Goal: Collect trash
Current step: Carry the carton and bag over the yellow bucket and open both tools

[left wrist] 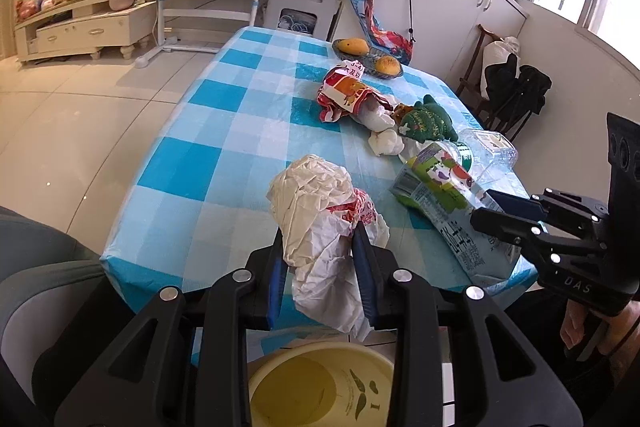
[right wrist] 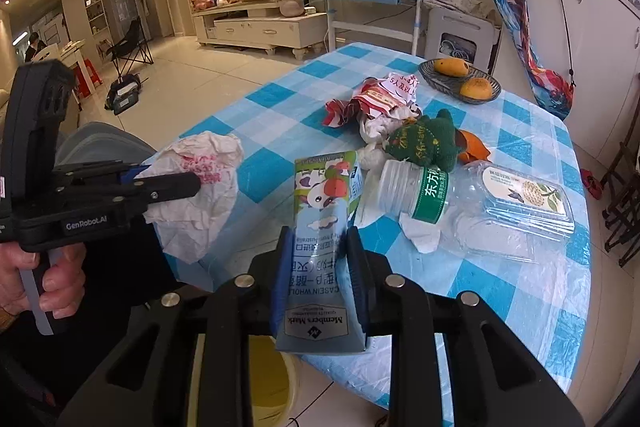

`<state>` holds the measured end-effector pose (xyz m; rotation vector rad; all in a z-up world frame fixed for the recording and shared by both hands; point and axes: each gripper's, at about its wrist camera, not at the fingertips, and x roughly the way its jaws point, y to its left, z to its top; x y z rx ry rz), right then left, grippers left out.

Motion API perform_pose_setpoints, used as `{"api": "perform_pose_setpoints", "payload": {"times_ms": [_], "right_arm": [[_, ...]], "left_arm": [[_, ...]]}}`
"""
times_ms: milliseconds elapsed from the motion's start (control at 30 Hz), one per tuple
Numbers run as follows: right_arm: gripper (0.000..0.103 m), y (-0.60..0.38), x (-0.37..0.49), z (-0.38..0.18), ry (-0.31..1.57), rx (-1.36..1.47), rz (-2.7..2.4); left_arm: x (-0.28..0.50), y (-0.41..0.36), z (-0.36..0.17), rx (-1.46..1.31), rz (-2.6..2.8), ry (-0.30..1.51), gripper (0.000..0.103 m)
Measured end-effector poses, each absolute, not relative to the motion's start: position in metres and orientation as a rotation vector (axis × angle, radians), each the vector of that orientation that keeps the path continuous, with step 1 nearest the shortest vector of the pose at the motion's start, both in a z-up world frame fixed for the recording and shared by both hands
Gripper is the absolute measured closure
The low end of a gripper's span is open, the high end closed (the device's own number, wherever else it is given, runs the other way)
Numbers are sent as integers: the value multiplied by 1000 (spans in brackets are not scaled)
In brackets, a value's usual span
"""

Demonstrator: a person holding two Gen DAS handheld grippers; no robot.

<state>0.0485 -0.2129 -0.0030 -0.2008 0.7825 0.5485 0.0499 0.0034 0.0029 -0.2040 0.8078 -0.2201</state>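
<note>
The left gripper is clamped on a crumpled white plastic bag with red print, above the pale yellow round bin at six o'clock. At three o'clock the right gripper pinches a flattened blue-green milk carton. The bin's mouth is mostly hidden, so the loose bag may snag its rim and spill out.

Black claw (blue pads, silver screws).

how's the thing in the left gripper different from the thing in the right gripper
The crumpled white plastic bag in the left gripper is soft and shapeless with red print; the milk carton in the right gripper is a flat-sided box with a cartoon cow. Both are clamped at the table's near edge, above the yellow bin.
</note>
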Motion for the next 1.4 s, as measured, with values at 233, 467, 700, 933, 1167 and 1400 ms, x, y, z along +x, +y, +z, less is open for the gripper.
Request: {"api": "perform_pose_setpoints", "payload": {"times_ms": [233, 467, 700, 933, 1167, 1400], "right_arm": [[76, -211, 30, 4, 776, -173, 605], [76, -185, -19, 5, 830, -214, 738], [76, -162, -40, -40, 968, -213, 806], [59, -162, -39, -69, 1072, -233, 778], [42, -199, -34, -47, 966, -125, 644], [34, -225, -28, -29, 841, -28, 566]], "left_arm": [[28, 3, 6, -190, -256, 816, 73], [1, 13, 3, -191, -239, 843, 73], [-15, 19, -4, -154, -204, 880, 73], [-19, -1, -16, -39, -206, 931, 73], [-20, -21, -30, 70, -305, 1031, 74], [-32, -54, -46, 265, -410, 1132, 48]]}}
